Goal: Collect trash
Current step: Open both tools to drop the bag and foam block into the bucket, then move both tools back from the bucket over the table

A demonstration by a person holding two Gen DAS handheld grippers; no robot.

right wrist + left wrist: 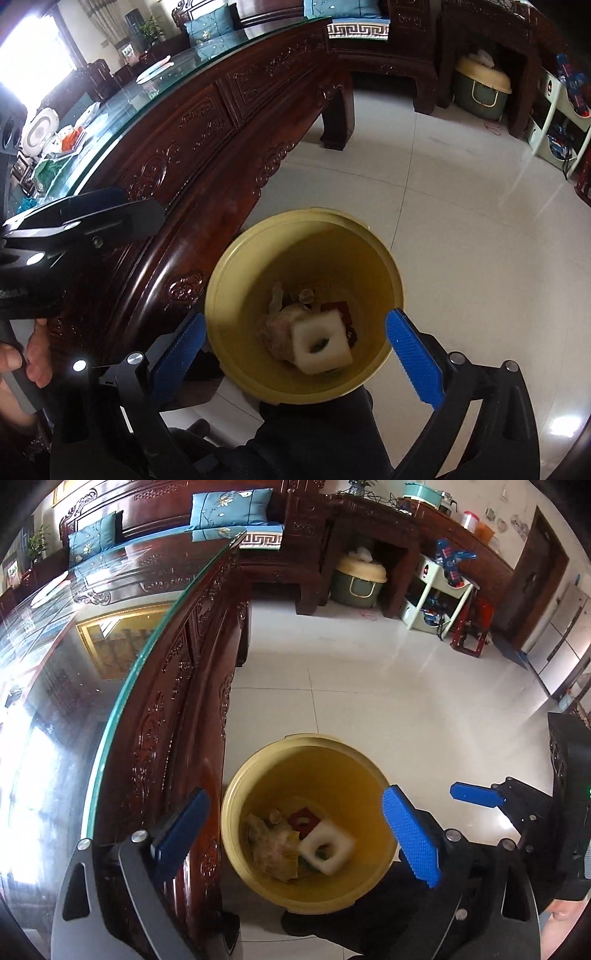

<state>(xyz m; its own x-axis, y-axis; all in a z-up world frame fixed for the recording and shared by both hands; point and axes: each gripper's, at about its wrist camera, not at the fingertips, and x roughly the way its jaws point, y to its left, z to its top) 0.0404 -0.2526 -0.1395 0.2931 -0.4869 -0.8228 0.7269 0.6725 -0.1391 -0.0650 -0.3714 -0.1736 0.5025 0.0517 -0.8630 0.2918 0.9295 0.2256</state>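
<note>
Trash: a white foam block [320,341] with a hole through it lies at the bottom of the bin, on crumpled brownish paper [279,334] and beside a red wrapper [338,308].
Bin: a yellow round bin [391,273] stands on the pale tiled floor [461,229], just beside the carved dark wood table [207,147]; it has no lid on.
Left gripper [295,834]: it hangs over the bin mouth, pointing steeply down; its blue pads are spread wide with nothing between them.
Right gripper [295,354]: also above the bin, its jaws stand fully apart and carry nothing.
Hand: fingers [35,354] wrap the left tool's handle at the left edge of the right wrist view.
Table top: glass-covered; a white plate [40,129] and loose scraps lie at its far end.
Background: a green lidded container [480,92] sits under a side table, well apart from the bin.
</note>
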